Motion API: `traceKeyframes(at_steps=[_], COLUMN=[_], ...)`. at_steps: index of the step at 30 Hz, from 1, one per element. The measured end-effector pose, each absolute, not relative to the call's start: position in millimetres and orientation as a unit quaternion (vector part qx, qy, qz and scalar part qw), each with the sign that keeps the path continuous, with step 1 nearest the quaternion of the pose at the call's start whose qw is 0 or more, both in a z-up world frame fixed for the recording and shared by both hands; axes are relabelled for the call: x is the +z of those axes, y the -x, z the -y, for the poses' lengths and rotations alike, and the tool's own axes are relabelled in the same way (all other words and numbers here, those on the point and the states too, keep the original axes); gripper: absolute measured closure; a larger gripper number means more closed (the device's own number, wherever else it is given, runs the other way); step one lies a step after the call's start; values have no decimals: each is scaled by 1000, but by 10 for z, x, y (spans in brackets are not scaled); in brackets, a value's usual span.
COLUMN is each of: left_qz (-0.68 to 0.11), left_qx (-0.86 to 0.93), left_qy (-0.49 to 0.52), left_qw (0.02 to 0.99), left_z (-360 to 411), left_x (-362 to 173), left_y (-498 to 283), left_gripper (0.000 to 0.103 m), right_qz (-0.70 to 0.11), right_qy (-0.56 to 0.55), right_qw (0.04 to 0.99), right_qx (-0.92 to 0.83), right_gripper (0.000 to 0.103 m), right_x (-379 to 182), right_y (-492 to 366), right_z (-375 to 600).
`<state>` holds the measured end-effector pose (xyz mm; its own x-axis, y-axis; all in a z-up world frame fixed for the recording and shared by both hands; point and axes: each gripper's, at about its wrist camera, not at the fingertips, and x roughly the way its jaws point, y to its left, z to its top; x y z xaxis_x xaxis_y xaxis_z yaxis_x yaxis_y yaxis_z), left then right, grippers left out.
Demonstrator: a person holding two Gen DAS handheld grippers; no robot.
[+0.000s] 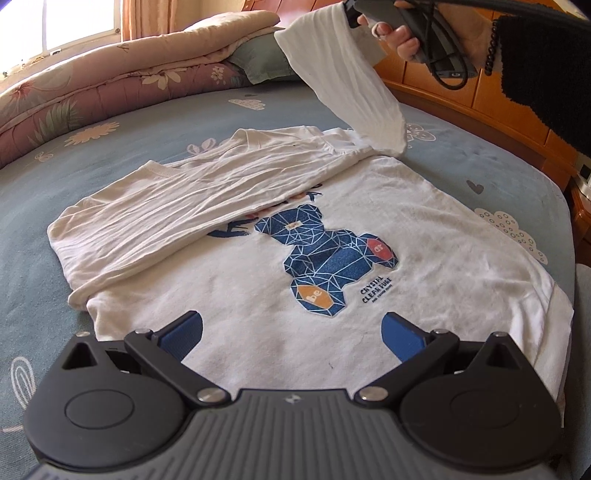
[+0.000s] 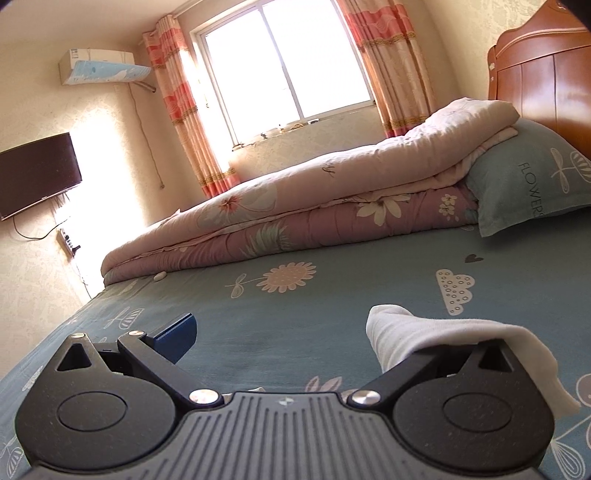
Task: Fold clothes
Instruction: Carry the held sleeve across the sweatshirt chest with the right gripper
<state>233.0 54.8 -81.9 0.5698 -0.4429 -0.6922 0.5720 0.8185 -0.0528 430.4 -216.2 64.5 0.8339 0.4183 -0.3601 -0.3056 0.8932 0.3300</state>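
Observation:
A white T-shirt (image 1: 258,295) with a blue geometric bear print (image 1: 325,258) lies flat on the bed. One sleeve (image 1: 184,214) is folded across its chest. My left gripper (image 1: 291,332) hovers open over the shirt's near part, with nothing between its blue fingers (image 1: 184,332). The other sleeve (image 1: 347,85) is lifted off the bed, hanging from my right gripper (image 1: 354,13), which a hand (image 1: 402,40) holds at the top right. In the right wrist view my right gripper (image 2: 284,328) stands wide open. The white sleeve (image 2: 424,336) drapes over its right finger and hides it.
The bed has a blue-grey flowered sheet (image 2: 295,314). A folded quilt (image 2: 295,206) and a pillow (image 2: 528,184) lie along its far side. A wooden headboard (image 2: 546,81) rises to the right. A window (image 2: 284,62), a TV (image 2: 37,173) and an air conditioner (image 2: 99,66) are beyond.

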Motion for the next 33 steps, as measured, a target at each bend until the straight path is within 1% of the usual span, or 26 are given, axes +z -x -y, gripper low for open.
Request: traceKeyframes(at_steps=[8,16,22,28,33], left_qz=[-368,-380,-385,-388,-389], left_qx=[-287,-287,-288,-287,-286], left_qy=[-91,-98,-100,-99,-101], left_qw=[880,874,871,870,870], left_z=[-563,-559,-556,-546,-530], left_x=[-849,-922,-957,-961,-966], left_y=[-2316,-2297,-2290,-2294,-2292], left_gripper=[1,1,1,1,1], right_qz=[-238,-280,-315,-323,-354], right_qy=[-112,-92,-114,-87,-62], right_qw=[936,924,909,902,892], right_qx=[233,245,246,271,273], right_gripper=[0,0,0,0,0], right_x=[523,0,-437,-537,-695], right_y=[-4439,-4503,-4510,-4510,-4514], right_z=[1664,1246,1056,831,766])
